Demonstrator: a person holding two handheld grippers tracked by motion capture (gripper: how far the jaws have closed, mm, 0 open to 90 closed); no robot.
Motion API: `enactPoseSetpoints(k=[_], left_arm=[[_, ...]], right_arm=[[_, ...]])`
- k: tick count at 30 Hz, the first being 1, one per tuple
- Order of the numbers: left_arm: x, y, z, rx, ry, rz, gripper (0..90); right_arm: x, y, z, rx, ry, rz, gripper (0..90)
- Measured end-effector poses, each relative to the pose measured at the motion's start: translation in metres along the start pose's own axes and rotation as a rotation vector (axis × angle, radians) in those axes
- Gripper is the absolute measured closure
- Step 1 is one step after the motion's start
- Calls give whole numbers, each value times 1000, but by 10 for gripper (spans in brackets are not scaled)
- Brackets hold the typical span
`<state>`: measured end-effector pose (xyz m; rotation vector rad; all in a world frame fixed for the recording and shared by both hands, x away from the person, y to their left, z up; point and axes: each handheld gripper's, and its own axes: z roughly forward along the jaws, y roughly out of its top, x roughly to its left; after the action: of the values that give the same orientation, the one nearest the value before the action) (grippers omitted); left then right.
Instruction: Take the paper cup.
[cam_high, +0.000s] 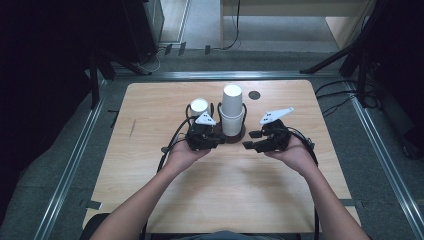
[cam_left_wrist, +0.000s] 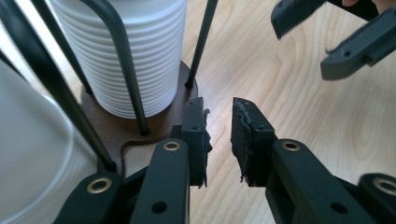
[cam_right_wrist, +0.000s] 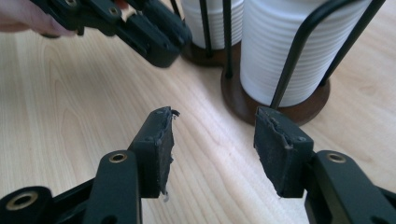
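**Closing in on the cup stacks**

We are holding both grippers low over the wooden table (cam_high: 150, 165), just near of the wire cup holder (cam_high: 231, 136). The left gripper (cam_high: 220, 140) is sitting beside the holder's dark round base, its jaws parted by a narrow gap and grasping nothing; the right gripper (cam_high: 249, 139) is spread wider, also empty. To do this step well, we judge the right gripper should be rising toward the top of the tall cup stack (cam_high: 232, 112) — approaching between the black wires, not across them — while the left is steadying the base so the holder is not tipping.

The tall stack is standing upright at the table's middle, white and finely ribbed. A shorter cup stack (cam_high: 199, 106) is standing just left of it in the same holder.
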<state>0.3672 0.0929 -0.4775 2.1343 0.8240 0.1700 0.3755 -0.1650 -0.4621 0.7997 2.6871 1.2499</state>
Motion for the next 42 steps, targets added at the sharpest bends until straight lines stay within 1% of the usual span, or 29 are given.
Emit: enactPoseSetpoints(k=[1,3,5,6,7,10,11,12,13,14,15,16,19,20,22,25,27,28,29,31,34,35,36,37,38,40,41,42], left_arm=[[-2,3,2,14,7,22,755],[-2,5,2,12,5,20,755],[-2,9,3,12,-6,16,755],[-2,11,3,10,-8,14,759],[-2,11,3,10,-8,14,759],[1,15,3,25,-18,4,760],[2,16,2,28,-11,4,765],[2,16,2,28,-11,4,772],[4,19,1,15,-17,-7,777],[4,19,1,15,-17,-7,784],[5,20,0,6,-15,-12,792],[5,21,-1,-2,-21,-21,792],[7,26,-2,12,-19,-22,811],[7,27,-3,11,-12,-14,833],[8,30,-4,9,-16,-22,849],[11,38,-5,3,-22,-36,880],[11,39,-5,-1,-20,-38,890],[11,42,-5,-9,-21,-39,892],[11,42,-5,-9,-21,-39,892],[11,44,-4,-1,-20,-35,893],[12,46,-3,-12,-18,-38,894],[13,46,-2,-9,-15,-37,894],[14,46,1,6,-9,-35,893],[14,46,1,6,-9,-35,893],[15,46,1,6,-6,-36,893],[17,47,2,-5,-9,-52,893],[18,47,2,-10,-12,-53,893],[19,47,2,-5,-8,-53,892]], right_arm=[[-1,3,-1,-11,-4,15,480],[-2,4,-3,-28,-8,7,496],[-3,5,-4,-36,-13,4,496],[-5,8,-6,-3,-4,27,516],[-5,8,-7,3,-5,28,515],[-6,11,-11,9,-22,-3,496],[-7,12,-12,11,-30,-11,491],[-9,15,-15,14,-39,-9,488],[-12,18,-17,14,-35,-5,483],[-13,21,-20,12,-33,5,483],[-15,24,-22,7,-41,3,480],[-15,24,-22,7,-41,3,480],[-20,32,-27,4,-32,21,477],[-21,37,-29,7,-37,9,477],[-22,42,-32,7,-45,-2,459],[-24,52,-38,-8,-52,2,440],[-27,58,-40,-21,-56,-6,427],[-27,61,-41,-24,-57,0,417],[-27,61,-41,-24,-57,0,417],[-31,68,-42,-31,-58,-4,404],[-32,75,-40,-23,-64,-9,392],[-32,75,-40,-23,-64,-9,392],[-33,80,-37,-19,-65,-12,375],[-33,80,-37,-19,-65,-12,375],[-33,84,-34,-21,-61,-18,361],[-33,85,-33,-23,-62,-18,356],[-33,88,-31,-27,-59,-23,347],[-34,92,-28,-28,-61,-25,333]])
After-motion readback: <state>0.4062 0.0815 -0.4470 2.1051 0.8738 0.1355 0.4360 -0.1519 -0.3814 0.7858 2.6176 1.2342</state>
